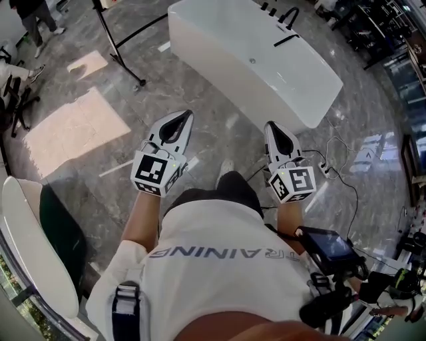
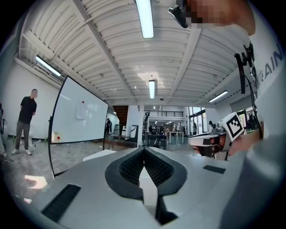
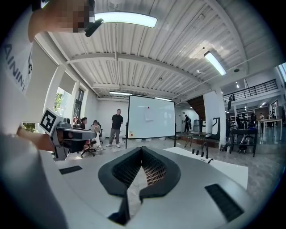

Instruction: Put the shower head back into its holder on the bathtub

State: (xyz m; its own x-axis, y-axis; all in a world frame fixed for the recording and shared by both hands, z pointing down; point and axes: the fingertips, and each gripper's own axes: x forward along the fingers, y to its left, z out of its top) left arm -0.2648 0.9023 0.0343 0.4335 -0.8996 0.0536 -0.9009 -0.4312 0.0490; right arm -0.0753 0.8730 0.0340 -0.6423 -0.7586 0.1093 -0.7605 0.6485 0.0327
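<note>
A white freestanding bathtub [image 1: 266, 63] stands on the marble floor ahead of me, with black tap fittings [image 1: 285, 14] at its far end. On the rim by them lies a thin black bar [image 1: 287, 39], probably the shower head. My left gripper [image 1: 181, 114] and right gripper [image 1: 271, 124] are held side by side at waist height, pointing level toward the tub and well short of it. Both are shut with nothing between the jaws, as the left gripper [image 2: 144, 150] and right gripper [image 3: 142, 149] views show. The tub's end [image 3: 225, 169] and its fittings [image 3: 200, 152] lie ahead to the right.
A black stand [image 1: 120, 50] with a whiteboard [image 2: 80, 116] rises left of the tub. Cables [image 1: 341, 170] trail over the floor at right. A white curved piece [image 1: 30, 246] sits at my left. People [image 3: 116, 127] stand further back in the hall.
</note>
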